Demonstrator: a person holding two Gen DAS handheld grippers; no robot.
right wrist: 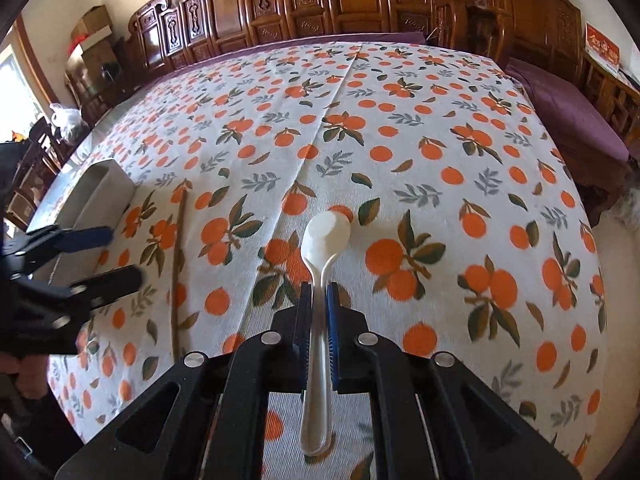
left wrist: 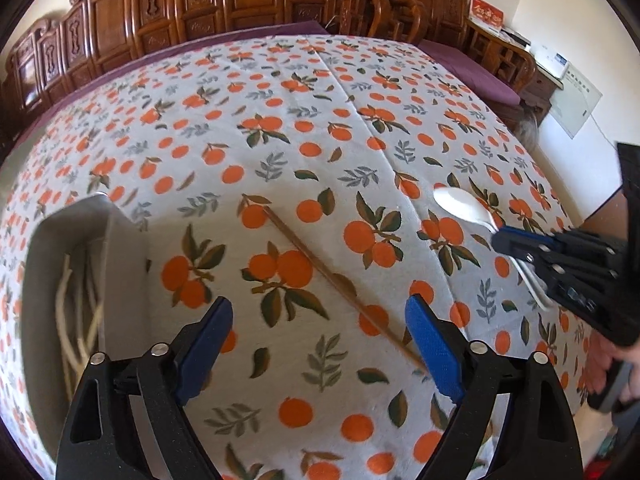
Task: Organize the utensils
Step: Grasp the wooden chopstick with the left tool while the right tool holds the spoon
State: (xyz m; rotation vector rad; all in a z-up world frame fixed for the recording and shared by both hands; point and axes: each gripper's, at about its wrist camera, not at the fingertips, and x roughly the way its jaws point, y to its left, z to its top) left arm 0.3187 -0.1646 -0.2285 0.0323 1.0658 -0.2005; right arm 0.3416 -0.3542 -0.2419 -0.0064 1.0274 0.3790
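Because the white spoon (right wrist: 325, 236) looks light, hard and slippery, its handle is squeezed by the right tool (right wrist: 319, 296); the left tool (left wrist: 320, 344) is wide open and empty.

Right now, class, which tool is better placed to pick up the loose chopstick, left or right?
Left. The left tool is open with the chopstick lying between its fingers, while the right tool is already shut on the white spoon.

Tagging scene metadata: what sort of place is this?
Likely a home dining room: a table under an orange-print tablecloth, carved dark-wood chairs along the wall, and a white plastic spoon.
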